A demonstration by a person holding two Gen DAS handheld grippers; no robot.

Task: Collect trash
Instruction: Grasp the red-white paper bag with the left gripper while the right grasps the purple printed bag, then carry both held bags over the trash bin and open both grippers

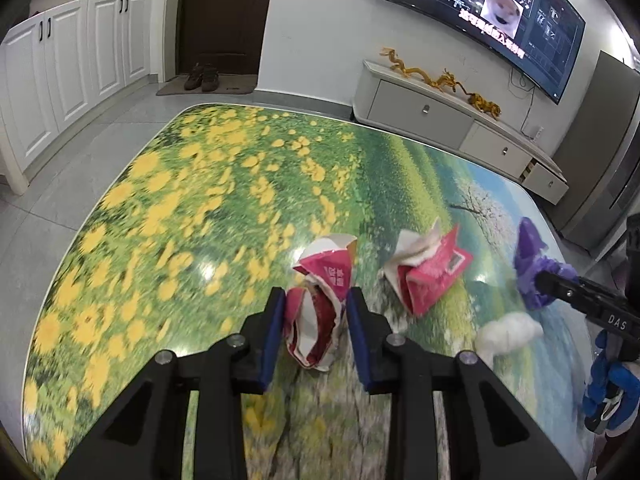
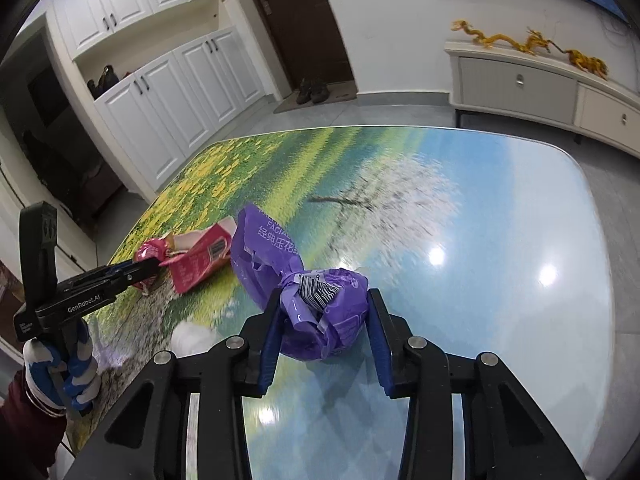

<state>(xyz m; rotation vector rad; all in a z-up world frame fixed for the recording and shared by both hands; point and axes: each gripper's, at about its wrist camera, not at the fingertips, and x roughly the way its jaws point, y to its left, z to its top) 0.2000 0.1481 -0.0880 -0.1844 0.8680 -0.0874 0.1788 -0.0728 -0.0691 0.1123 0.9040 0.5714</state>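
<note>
A crumpled red and white carton (image 1: 320, 304) lies on the landscape-print table (image 1: 180, 208); my left gripper (image 1: 316, 300) is closed around it, both blue pads touching its sides. My right gripper (image 2: 324, 300) is closed on a crumpled purple tissue wrapper (image 2: 320, 312), which also shows in the left wrist view (image 1: 532, 264). A second red carton with white tissue (image 1: 428, 268) lies between them; it also shows in the right wrist view (image 2: 200, 260). A white tissue wad (image 1: 506, 332) lies near the front.
A white TV cabinet (image 1: 452, 120) with gold dragon ornaments stands beyond the table, a TV (image 1: 480, 12) above it. White cupboards (image 1: 64, 80), a dark door and shoes on a mat (image 1: 202, 78) are at the far left.
</note>
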